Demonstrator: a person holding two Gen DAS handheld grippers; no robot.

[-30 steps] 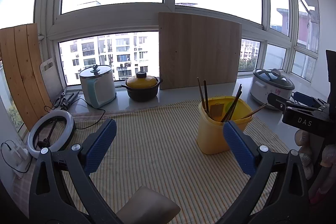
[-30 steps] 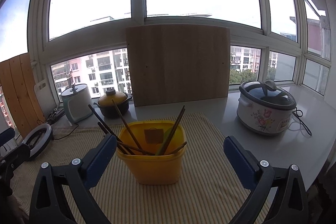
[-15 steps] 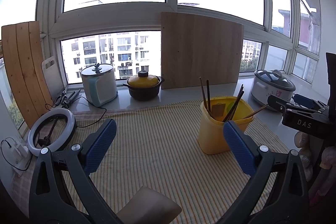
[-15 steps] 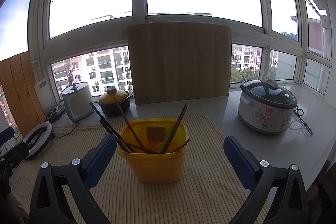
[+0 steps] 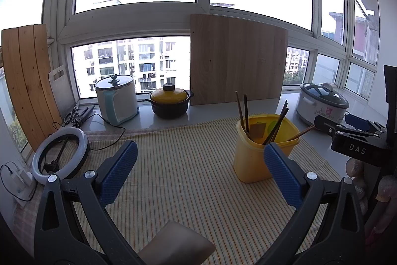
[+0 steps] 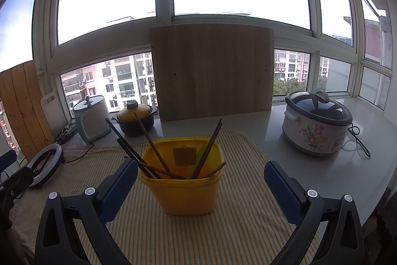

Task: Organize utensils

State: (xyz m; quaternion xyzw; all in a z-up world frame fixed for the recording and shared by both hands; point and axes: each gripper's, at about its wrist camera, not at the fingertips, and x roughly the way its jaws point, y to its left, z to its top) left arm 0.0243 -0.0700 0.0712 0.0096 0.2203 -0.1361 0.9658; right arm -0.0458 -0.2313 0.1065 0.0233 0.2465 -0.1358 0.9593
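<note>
Near the striped cloth's (image 6: 248, 227) far right corner stands the yellow tub (image 6: 182, 178), chopsticks (image 6: 151, 144) leaning inside. Right gripper (image 6: 201, 180) faces it, jaws spread, empty, presumably lining up; left gripper (image 5: 198, 170) likewise spread.

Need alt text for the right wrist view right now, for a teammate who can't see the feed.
A yellow container holding several dark chopsticks stands on a striped cloth, centred ahead of the open, empty right gripper. Behind it, a wooden board leans on the window; a floral slow cooker sits on the right.
</note>
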